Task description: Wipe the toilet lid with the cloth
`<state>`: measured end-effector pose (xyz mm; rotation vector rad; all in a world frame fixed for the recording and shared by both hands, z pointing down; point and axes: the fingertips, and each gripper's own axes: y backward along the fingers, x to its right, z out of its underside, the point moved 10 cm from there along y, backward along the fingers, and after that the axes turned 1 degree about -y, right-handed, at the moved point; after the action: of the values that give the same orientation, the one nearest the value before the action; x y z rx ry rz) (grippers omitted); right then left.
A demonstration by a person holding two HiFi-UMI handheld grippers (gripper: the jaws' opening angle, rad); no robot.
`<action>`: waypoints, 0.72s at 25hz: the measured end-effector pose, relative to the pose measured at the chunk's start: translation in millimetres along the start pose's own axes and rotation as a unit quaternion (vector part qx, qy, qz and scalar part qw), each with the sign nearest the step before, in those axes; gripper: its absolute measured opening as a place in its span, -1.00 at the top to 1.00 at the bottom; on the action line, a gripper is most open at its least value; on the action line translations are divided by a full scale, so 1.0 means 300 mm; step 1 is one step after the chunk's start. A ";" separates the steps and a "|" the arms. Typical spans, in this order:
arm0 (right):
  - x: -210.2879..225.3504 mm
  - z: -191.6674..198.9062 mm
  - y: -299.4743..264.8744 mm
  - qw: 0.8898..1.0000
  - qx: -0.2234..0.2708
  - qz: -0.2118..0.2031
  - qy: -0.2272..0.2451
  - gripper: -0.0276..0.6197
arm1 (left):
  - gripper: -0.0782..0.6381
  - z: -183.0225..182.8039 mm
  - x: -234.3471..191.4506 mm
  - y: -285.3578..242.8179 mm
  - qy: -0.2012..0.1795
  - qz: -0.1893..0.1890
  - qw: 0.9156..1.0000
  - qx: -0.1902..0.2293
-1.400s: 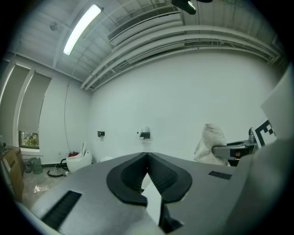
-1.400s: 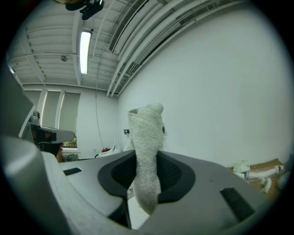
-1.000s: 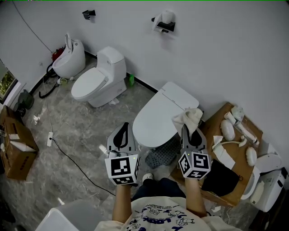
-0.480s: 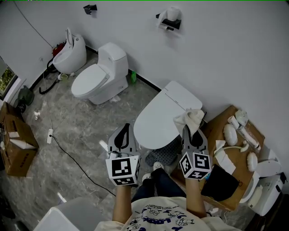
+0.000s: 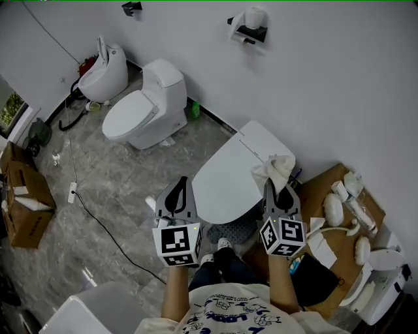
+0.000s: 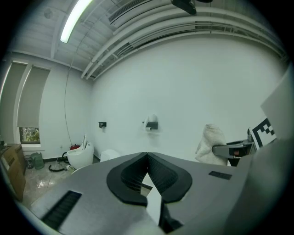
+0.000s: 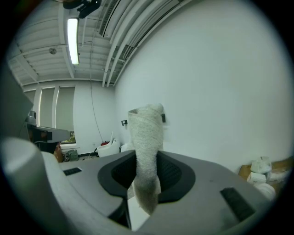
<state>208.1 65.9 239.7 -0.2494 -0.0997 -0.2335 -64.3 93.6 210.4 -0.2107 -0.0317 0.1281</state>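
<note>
- Grey marbled floor [image 5: 111, 196], plain white wall [image 5: 326, 78], closed white toilet lid [image 5: 225, 179].
- Right gripper [image 5: 275, 189] clamps white terry cloth [image 5: 274, 169] at the lid's right edge.
- Left gripper [image 5: 181, 186]: jaws together, empty.

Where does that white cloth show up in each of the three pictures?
Head view: cloth right of centre, in the right claw, by the toilet lid.
Left gripper view: far right, halfway up.
Right gripper view: centre, between the jaws.
Shared landmark: black wall bracket.
</note>
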 end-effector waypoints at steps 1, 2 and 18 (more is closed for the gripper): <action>0.017 -0.004 -0.021 1.000 -0.001 -0.003 0.001 0.61 | 0.77 -0.002 0.010 -0.022 0.000 -0.001 1.000 -0.001; 0.032 -0.007 -0.041 1.000 -0.001 -0.005 0.001 0.61 | 0.77 -0.003 0.019 -0.041 -0.001 -0.003 1.000 -0.002; 0.120 0.059 -0.285 0.999 -0.042 -0.006 -0.011 0.61 | 0.77 0.050 0.018 -0.289 -0.004 0.002 0.999 -0.041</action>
<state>221.2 -17.9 281.3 -0.3345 -0.1130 -0.2470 -48.8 13.2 243.3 -0.2931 -0.0450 0.1322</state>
